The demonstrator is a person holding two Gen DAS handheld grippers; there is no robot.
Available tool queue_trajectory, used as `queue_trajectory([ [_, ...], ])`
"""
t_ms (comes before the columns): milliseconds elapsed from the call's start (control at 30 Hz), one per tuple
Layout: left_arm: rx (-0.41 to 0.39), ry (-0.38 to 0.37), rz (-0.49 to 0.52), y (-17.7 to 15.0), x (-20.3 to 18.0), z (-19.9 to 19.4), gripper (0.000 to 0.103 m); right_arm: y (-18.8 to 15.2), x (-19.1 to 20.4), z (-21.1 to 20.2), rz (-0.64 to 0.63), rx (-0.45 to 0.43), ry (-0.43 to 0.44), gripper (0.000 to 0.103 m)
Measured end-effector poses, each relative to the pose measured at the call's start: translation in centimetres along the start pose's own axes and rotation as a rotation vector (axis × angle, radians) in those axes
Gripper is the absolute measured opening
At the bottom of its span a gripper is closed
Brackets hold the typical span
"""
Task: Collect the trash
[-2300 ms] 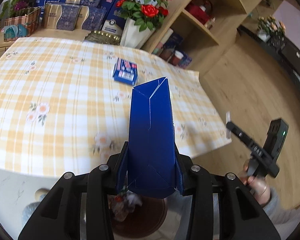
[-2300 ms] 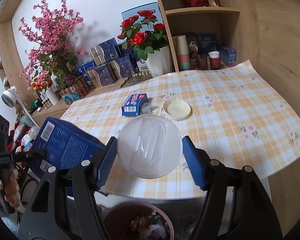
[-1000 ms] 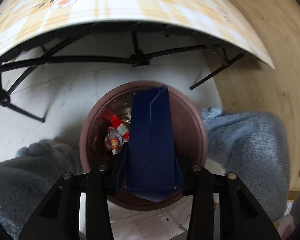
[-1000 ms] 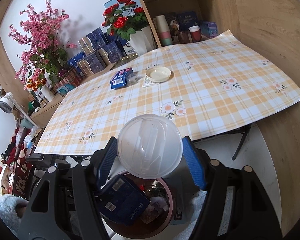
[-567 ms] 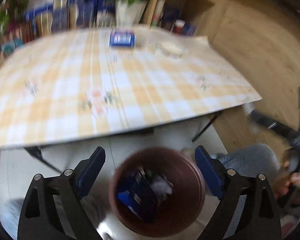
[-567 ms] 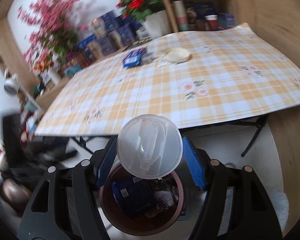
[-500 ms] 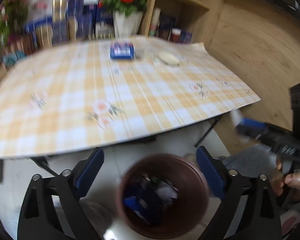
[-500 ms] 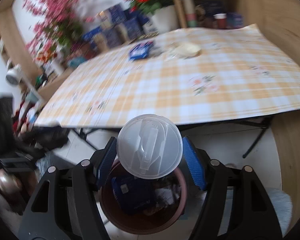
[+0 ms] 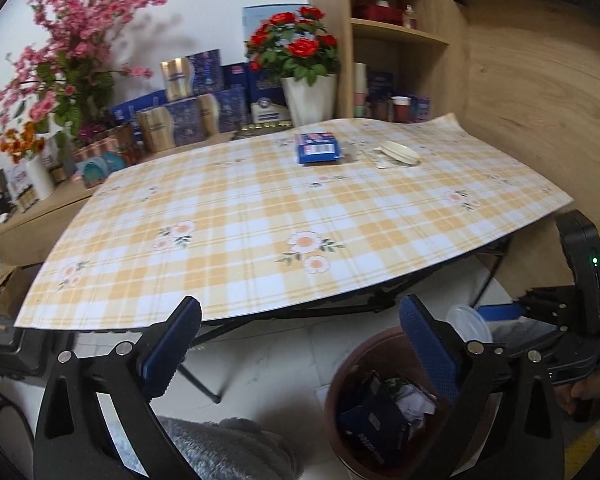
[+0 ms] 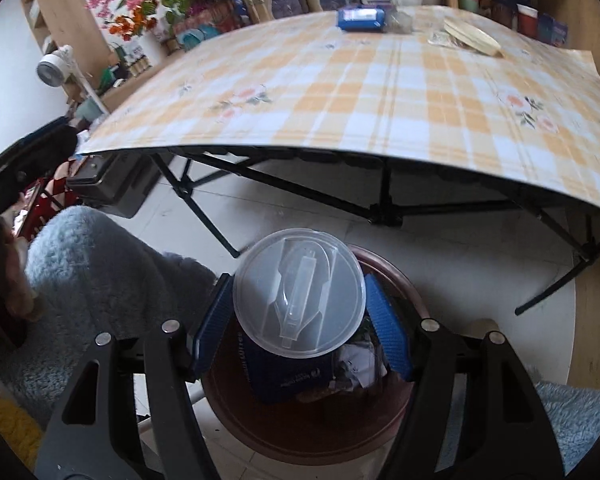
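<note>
My left gripper (image 9: 300, 344) is open and empty, below the table's front edge. My right gripper (image 10: 300, 326) is shut on a clear plastic lidded cup (image 10: 299, 296) and holds it directly over the brown trash bin (image 10: 396, 436). The cup also shows in the left wrist view (image 9: 469, 322), above the bin (image 9: 342, 390). A dark blue carton (image 9: 374, 426) lies inside the bin among crumpled trash; it also shows in the right wrist view (image 10: 284, 376). On the checked tablecloth (image 9: 260, 216) lie a blue packet (image 9: 317, 147) and a cream round lid (image 9: 398, 153).
The folding table's black legs (image 10: 384, 208) stand just behind the bin. Grey fluffy slippers (image 10: 96, 256) flank the bin. Flower pots and boxes (image 9: 204, 92) line the back, with wooden shelves (image 9: 396, 36) at the right.
My left gripper lowered the blue carton into the bin, opened and let it go, then rose and tilted up toward the table. My right gripper moved down over the bin with the cup.
</note>
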State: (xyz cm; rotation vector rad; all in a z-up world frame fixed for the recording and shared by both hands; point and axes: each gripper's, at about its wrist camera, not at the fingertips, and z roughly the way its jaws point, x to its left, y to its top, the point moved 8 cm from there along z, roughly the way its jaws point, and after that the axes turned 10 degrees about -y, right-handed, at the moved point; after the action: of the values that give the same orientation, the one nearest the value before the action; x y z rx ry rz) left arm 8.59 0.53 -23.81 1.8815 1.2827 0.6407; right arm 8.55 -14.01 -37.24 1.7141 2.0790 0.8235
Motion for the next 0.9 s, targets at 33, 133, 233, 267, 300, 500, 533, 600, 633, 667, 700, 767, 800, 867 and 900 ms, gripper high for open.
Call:
queue_trajectory([
  [33, 0.002, 0.012, -0.003, -0.1, 0.1, 0.0, 0.097, -0.1, -0.3, 0.3, 0.007, 0.008, -0.008, 0.067],
  [133, 0.014, 0.020, 0.005, -0.4, 0.0, 0.2, 0.097, -0.5, -1.1, 0.8, 0.030, 0.028, -0.018, 0.067],
  [233, 0.035, 0.007, 0.017, -0.7, -0.4, 0.7, 0.097, -0.6, -1.3, 0.9, 0.044, 0.030, -0.016, 0.068],
  [267, 0.044, 0.009, 0.020, -0.8, -0.4, 1.0, 0.097, -0.6, -1.2, 0.9, 0.044, 0.031, -0.015, 0.068],
  [300, 0.058, 0.006, 0.022, -0.9, -0.5, 1.3, 0.097, -0.6, -1.3, 1.0, 0.043, 0.031, -0.016, 0.068],
  [500, 0.054, -0.005, -0.013, -1.0, 0.0, 1.1, 0.097, -0.7, -1.3, 1.1, 0.030, 0.043, -0.021, 0.071],
  [533, 0.052, -0.005, -0.023, -1.0, 0.2, 1.1, 0.097, -0.7, -1.3, 1.1, 0.029, 0.046, -0.022, 0.081],
  [600, 0.058, -0.005, -0.039, -1.1, 0.5, 1.1, 0.097, -0.6, -1.3, 1.0, 0.027, 0.040, -0.026, 0.087],
  [633, 0.062, -0.003, -0.046, -1.2, 0.6, 1.2, 0.097, -0.6, -1.2, 1.0, 0.026, 0.041, -0.025, 0.089],
  [667, 0.062, -0.003, -0.051, -1.2, 0.7, 1.2, 0.097, -0.6, -1.2, 1.0, 0.024, 0.042, -0.028, 0.093],
  [700, 0.061, -0.004, -0.054, -1.2, 0.8, 1.1, 0.097, -0.6, -1.2, 1.0, 0.023, 0.042, -0.036, 0.094],
  [767, 0.057, -0.005, -0.061, -1.1, 1.0, 1.0, 0.097, -0.5, -1.1, 0.9, 0.019, 0.038, -0.043, 0.096],
  [800, 0.056, -0.006, -0.066, -1.1, 1.1, 1.0, 0.097, -0.5, -1.2, 0.9, 0.019, 0.035, -0.052, 0.097],
  [867, 0.058, -0.006, -0.072, -1.1, 1.2, 1.0, 0.097, -0.5, -1.3, 0.8, 0.021, 0.031, -0.061, 0.097],
  [900, 0.059, -0.006, -0.076, -1.2, 1.3, 1.0, 0.097, -0.5, -1.4, 0.8, 0.022, 0.030, -0.065, 0.097],
])
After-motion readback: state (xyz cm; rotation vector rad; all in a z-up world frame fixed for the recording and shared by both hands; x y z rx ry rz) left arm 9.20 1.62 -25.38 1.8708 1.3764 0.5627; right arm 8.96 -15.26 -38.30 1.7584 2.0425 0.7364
